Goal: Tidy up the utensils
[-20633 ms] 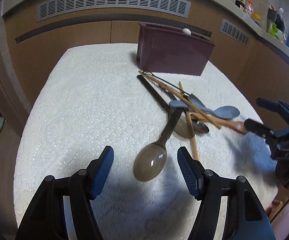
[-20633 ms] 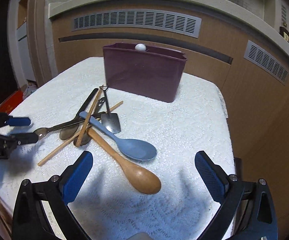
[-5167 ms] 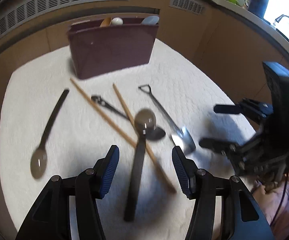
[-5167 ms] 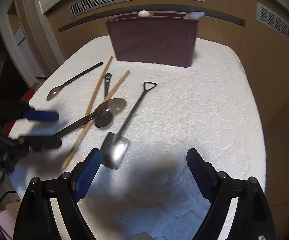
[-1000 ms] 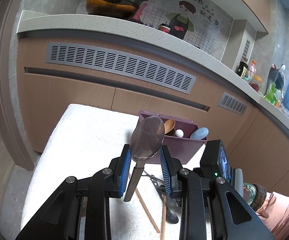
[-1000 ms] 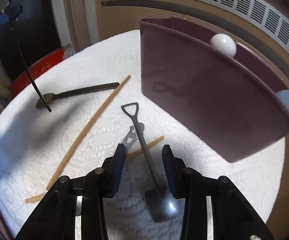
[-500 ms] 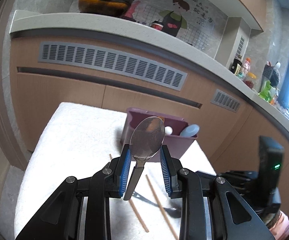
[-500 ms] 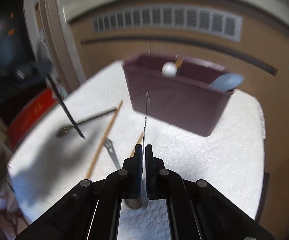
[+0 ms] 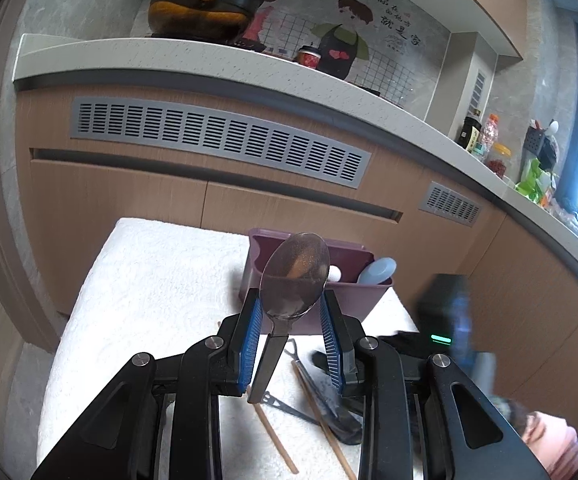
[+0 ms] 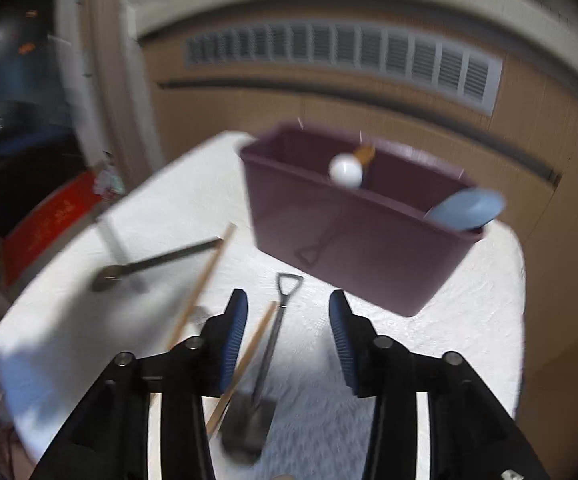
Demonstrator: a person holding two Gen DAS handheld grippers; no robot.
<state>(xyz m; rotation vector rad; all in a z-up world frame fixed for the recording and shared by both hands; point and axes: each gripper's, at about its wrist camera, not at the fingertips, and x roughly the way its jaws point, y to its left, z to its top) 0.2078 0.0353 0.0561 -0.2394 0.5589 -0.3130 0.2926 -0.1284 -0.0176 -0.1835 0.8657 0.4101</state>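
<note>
The left gripper [image 9: 291,320] holds a big metal spoon [image 9: 295,276] upright, bowl on top, its blue pads pressed against the bowl's lower edges, and the dark handle hangs down between the fingers above the white cloth [image 9: 157,280]. Behind the spoon stands the maroon bin [image 9: 353,296], with a white ball-shaped end [image 9: 333,273] and a pale blue spoon [image 9: 377,271] poking above its rim.

The left wrist view alone shows the kitchen counter with a black pot [image 9: 205,4] (orange handle across it), and, blurred at lower right, the other gripper's black body with a green light.

The right gripper [image 10: 288,320] has just been opening; its jaws stand moderately apart and nothing is pinched between them. Only the right wrist view shows what lies below it: a shovel-shaped spoon [image 10: 267,364] flat on the cloth, loop handle toward the bin, and a wooden chopstick [image 10: 245,364] just beside it. Further left lie a second chopstick [image 10: 201,284] and a dark small spoon [image 10: 149,264], both smeared by motion. This view also looks down into the bin, where a wooden piece [image 10: 365,154] sits beside the white ball.
</note>
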